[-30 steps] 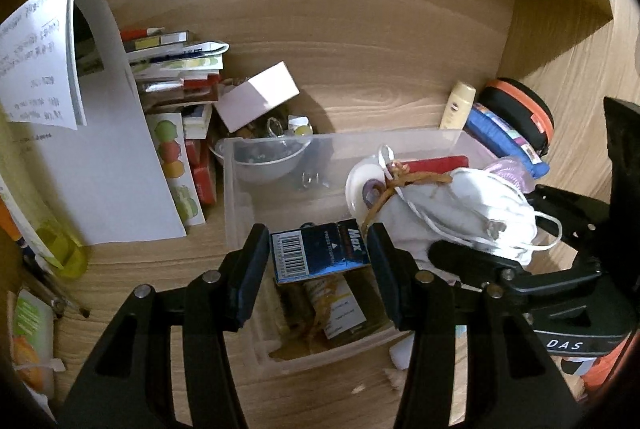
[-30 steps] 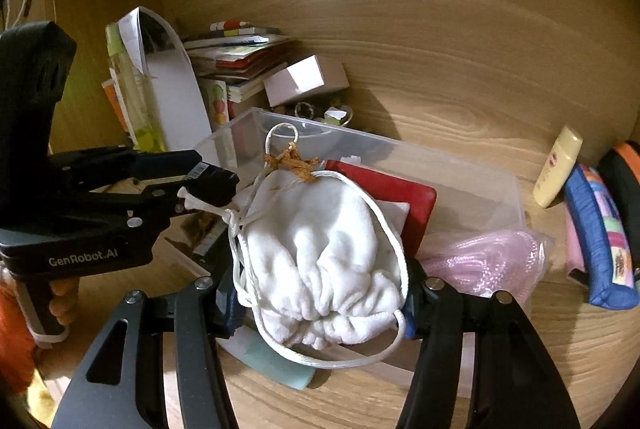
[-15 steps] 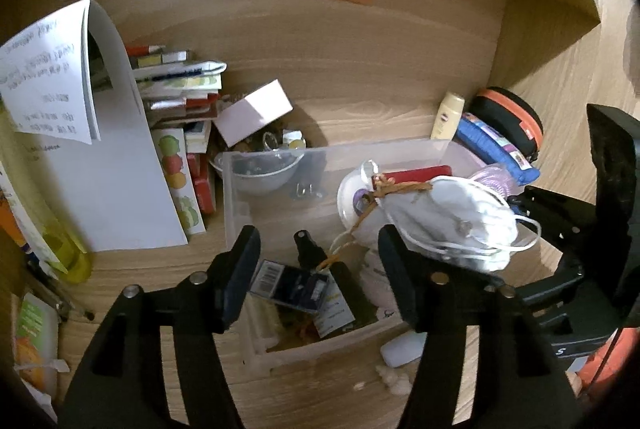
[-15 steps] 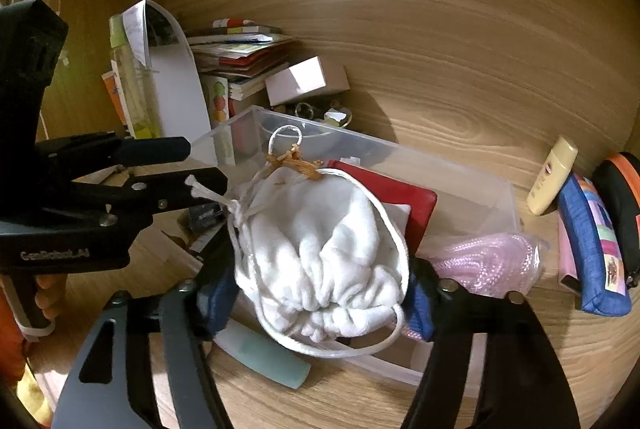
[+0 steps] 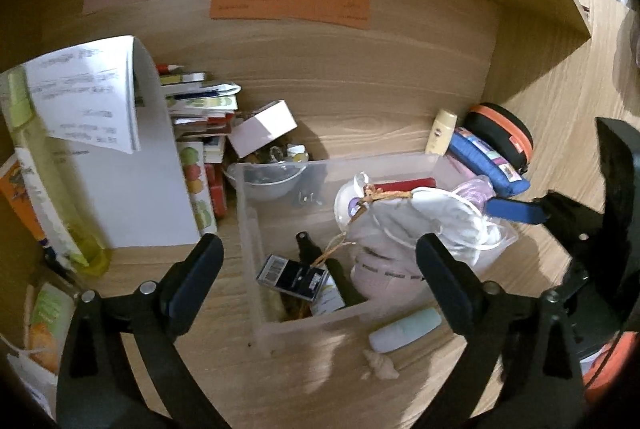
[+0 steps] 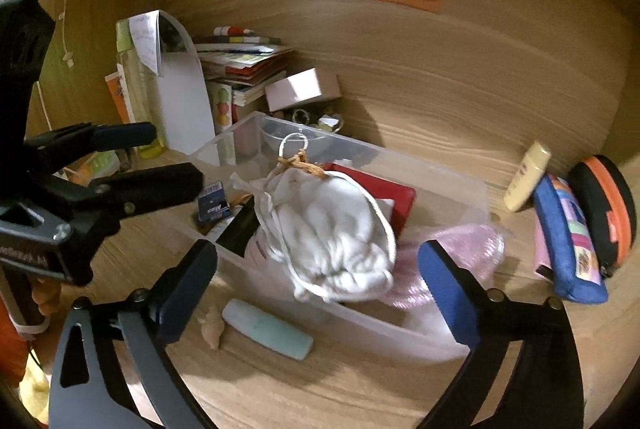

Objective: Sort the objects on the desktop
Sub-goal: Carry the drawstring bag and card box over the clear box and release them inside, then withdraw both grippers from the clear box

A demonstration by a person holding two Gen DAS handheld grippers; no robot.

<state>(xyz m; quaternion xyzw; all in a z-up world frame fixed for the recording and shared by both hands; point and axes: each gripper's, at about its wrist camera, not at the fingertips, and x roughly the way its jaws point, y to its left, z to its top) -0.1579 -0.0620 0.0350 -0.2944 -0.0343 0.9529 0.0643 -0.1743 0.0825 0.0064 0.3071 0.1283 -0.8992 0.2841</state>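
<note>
A clear plastic bin stands on the wooden desk. In it lie a dark blue barcoded box, a dark bottle, a red case and a white face mask bundle that rests on the pile. My left gripper is open and empty, above the bin's near end. My right gripper is open and empty, just in front of the mask.
A pale green tube and a small shell lie on the desk before the bin. Books, a white paper stand and a pink box are at back left. A yellow bottle, blue pouch and orange-black case lie right.
My left gripper opened, dropped the dark blue box into the bin and pulled back. My right gripper opened, let the mask bundle fall onto the pile and drew back.
</note>
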